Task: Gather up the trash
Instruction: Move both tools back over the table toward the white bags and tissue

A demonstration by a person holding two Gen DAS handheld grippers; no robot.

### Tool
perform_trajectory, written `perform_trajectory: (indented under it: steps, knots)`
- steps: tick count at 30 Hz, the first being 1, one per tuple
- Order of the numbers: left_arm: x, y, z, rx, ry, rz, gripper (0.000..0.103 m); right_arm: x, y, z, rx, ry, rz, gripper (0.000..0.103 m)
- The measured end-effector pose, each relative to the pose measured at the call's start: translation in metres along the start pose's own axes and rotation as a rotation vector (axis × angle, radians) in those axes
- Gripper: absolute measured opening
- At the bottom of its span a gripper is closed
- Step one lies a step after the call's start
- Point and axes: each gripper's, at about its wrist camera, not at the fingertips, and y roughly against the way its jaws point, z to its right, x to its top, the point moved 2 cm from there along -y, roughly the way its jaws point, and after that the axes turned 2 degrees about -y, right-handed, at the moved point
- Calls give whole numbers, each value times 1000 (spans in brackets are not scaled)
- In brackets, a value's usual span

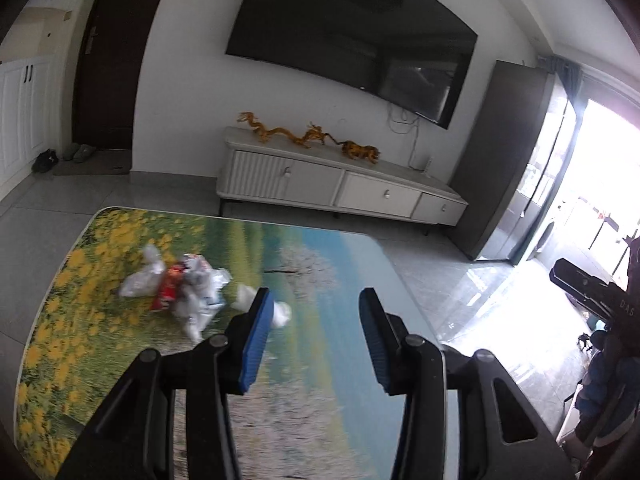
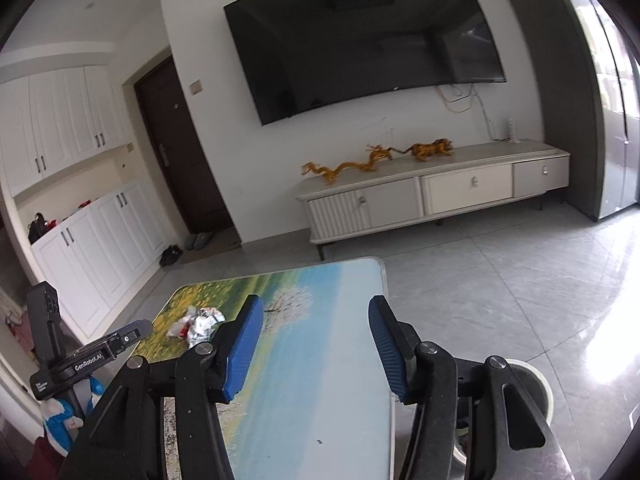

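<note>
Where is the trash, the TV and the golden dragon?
trash [image 1: 180, 292]: left wrist view, red wrapper amid pile.
TV [image 2: 360, 40]: right wrist view, screen middle.
dragon [image 2: 344, 168]: right wrist view, body.

Bare tabletop [image 2: 320, 360] ahead and to the right, open for passing; only crumpled wrappers [image 1: 180, 288] heaped near the far-left corner.

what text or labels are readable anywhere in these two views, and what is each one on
"GenRobot.AI": white print on the black body of the left hand-held gripper, seen in the right wrist view.
"DAS": pale letters on the black body of the right hand-held gripper, at the right edge of the left wrist view; possibly part of a longer word.
Small white label beside "GenRobot.AI": too small to read.
Red crumpled snack wrapper in the trash pile: print too blurred to read.
</note>
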Motion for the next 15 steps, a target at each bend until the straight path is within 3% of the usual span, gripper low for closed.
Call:
perform_trajectory:
  steps: [6,15]
  knots:
    - [2,-25,-48,27,19,-47,43,-17,-75,-28,106,69,-127,54]
    - [10,-96,-82,66,-55,-173,43,-54,-176,-75,244,206,-294,54]
